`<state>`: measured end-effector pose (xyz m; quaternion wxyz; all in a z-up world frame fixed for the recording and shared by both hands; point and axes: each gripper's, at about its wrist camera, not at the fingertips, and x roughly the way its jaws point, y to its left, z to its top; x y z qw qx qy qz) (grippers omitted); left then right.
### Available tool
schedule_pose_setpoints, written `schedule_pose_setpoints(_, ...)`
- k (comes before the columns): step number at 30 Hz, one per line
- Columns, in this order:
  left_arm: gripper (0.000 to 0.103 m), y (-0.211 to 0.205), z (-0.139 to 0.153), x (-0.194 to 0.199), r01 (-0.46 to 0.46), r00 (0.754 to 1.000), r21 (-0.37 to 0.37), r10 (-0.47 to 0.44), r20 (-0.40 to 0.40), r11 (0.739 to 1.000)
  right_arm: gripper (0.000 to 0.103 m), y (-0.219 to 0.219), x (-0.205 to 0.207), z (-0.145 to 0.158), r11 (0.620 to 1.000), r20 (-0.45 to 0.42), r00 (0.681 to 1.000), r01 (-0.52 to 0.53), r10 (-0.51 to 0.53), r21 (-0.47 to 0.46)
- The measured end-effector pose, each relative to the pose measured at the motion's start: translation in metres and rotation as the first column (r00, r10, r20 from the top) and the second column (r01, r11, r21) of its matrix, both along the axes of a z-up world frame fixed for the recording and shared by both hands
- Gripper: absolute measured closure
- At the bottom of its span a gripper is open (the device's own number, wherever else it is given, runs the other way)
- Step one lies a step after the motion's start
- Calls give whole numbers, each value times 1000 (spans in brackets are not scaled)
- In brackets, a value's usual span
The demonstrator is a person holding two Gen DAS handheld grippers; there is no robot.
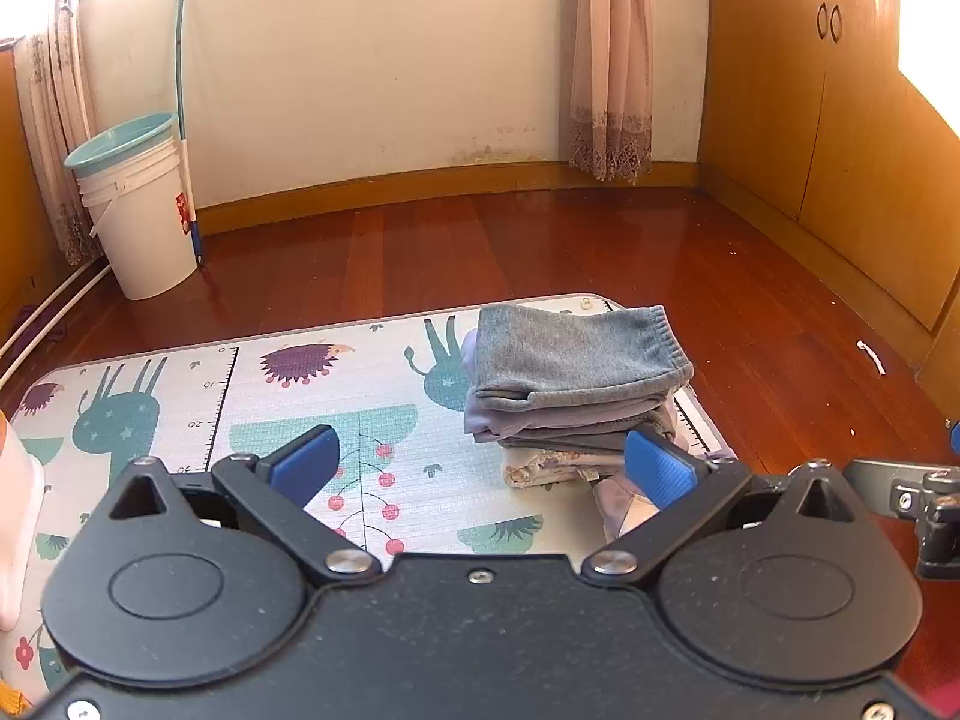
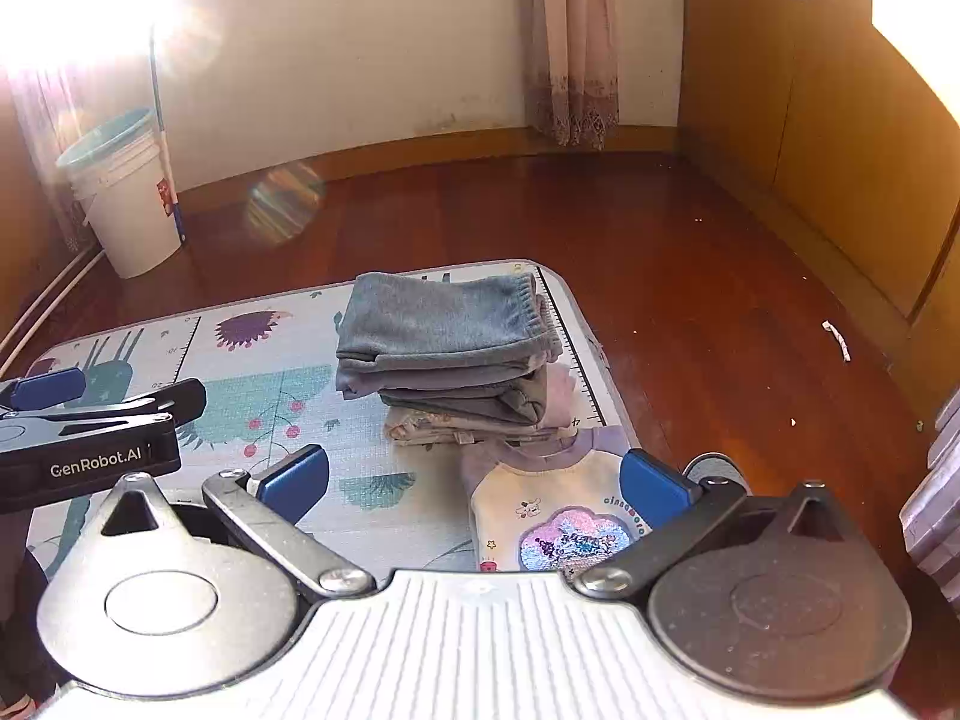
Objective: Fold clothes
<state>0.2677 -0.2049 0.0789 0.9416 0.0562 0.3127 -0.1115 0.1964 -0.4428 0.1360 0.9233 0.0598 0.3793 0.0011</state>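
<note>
Wooden floor with animal-print play mat; stack of folded clothes at its far right corner, cream sweatshirt just nearer, neck toward the stack, long axis running toward the camera. Left gripper and right gripper both spread, empty; sweatshirt directly between the right fingers, hence nearer the right.

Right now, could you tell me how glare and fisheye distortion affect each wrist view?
Right wrist view: strong window glare whitens the upper left, hazing the white bucket, and throws a rainbow flare on the floor; the folded stack stays clear. Left wrist view: milder blown-out strips at the top corners; the baseboard bows from lens distortion.
</note>
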Motion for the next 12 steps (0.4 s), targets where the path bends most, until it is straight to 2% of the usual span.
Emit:
schedule_pose_setpoints(3, 0, 2, 2, -2, 4, 1000, 7, -4, 1, 1000, 0, 6, 0, 0, 1000, -2, 1000, -11, 11, -26)
schedule_pose_setpoints(12, 1, 5, 3, -10, 16, 1000, 28, -17, 21, 999, 0, 10, -1, -1, 1000, -10, 1000, -19, 19, -4)
